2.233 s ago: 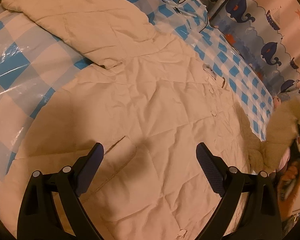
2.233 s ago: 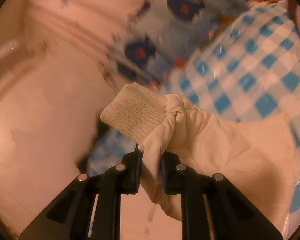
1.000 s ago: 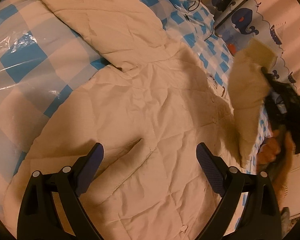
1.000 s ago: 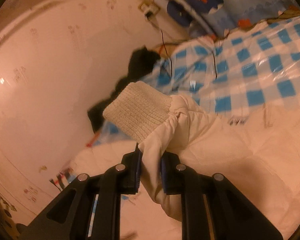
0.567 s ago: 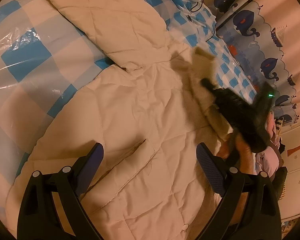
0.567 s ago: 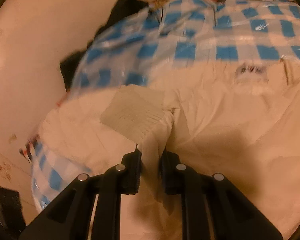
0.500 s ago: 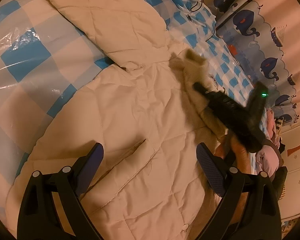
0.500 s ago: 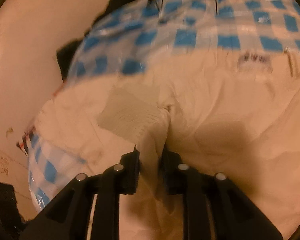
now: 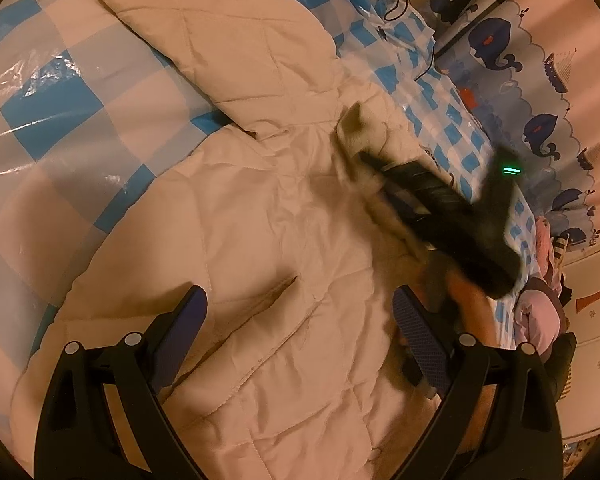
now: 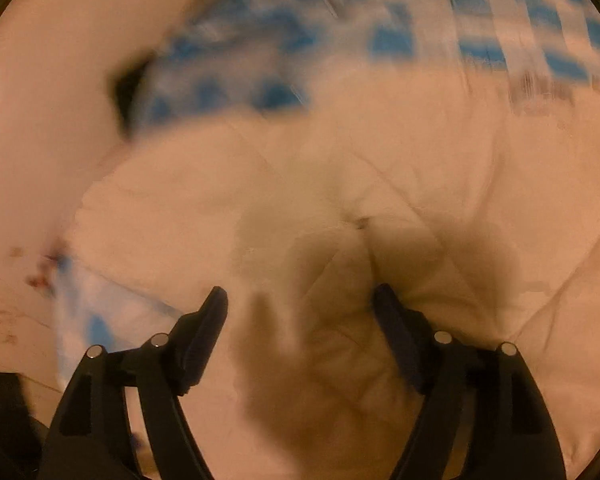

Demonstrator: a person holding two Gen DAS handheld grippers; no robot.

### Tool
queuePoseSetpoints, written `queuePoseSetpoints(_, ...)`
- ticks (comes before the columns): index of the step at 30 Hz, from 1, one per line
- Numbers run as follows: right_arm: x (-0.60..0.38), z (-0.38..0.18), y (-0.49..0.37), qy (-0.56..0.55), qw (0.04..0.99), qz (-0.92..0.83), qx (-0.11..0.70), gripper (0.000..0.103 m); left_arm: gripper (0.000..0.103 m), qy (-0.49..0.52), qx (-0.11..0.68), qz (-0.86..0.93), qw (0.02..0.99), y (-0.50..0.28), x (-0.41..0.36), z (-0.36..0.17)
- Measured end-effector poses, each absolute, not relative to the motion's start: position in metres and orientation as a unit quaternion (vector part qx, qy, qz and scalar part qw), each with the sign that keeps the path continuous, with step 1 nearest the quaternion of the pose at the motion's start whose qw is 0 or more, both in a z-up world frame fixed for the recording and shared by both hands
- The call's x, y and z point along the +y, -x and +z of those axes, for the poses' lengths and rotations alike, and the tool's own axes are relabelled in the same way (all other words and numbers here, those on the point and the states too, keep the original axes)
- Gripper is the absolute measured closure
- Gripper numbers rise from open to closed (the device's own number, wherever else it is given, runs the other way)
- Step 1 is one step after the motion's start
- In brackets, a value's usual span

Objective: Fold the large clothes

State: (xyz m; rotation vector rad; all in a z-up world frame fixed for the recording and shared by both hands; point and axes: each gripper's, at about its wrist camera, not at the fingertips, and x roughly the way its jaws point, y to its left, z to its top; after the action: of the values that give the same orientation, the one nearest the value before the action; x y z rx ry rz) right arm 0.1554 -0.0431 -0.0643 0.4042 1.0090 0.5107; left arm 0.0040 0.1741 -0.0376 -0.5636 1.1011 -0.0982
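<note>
Left wrist view: cream jacket (image 9: pixel 260 216) spread on checked bed cover (image 9: pixel 60 92) — one sleeve (image 9: pixel 364 136) laid across, being released by opening right gripper (image 9: pixel 366 156). Left gripper (image 9: pixel 296 320) unclenched, empty. Other sleeve, body unfolded.

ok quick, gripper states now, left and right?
Left gripper: open, holding nothing, above the cream quilted jacket.
Right gripper: jaws opening, pads clear of the jacket sleeve lying between them.
</note>
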Motion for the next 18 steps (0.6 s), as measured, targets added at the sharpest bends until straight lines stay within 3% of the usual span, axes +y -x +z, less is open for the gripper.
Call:
queuePoseSetpoints(6, -0.064, -0.022, -0.128, -0.194, 0.853, 0.249, 0.416, 0.030, 0.013, 0.263, 0.519, -0.042, 0.812, -0.005, 0.175, -0.042)
queuePoseSetpoints(10, -0.114, 0.009, -0.076, -0.154, 0.899, 0.166, 0.374, 0.026, 0.013, 0.260, 0.518, -0.042, 0.814, -0.004, 0.175, -0.041)
queuePoseSetpoints(18, -0.207, -0.042, 0.009, -0.130, 0.891, 0.024, 0.434, 0.024, 0.013, 0.242, 0.480, -0.015, 0.843, -0.001, 0.186, -0.020)
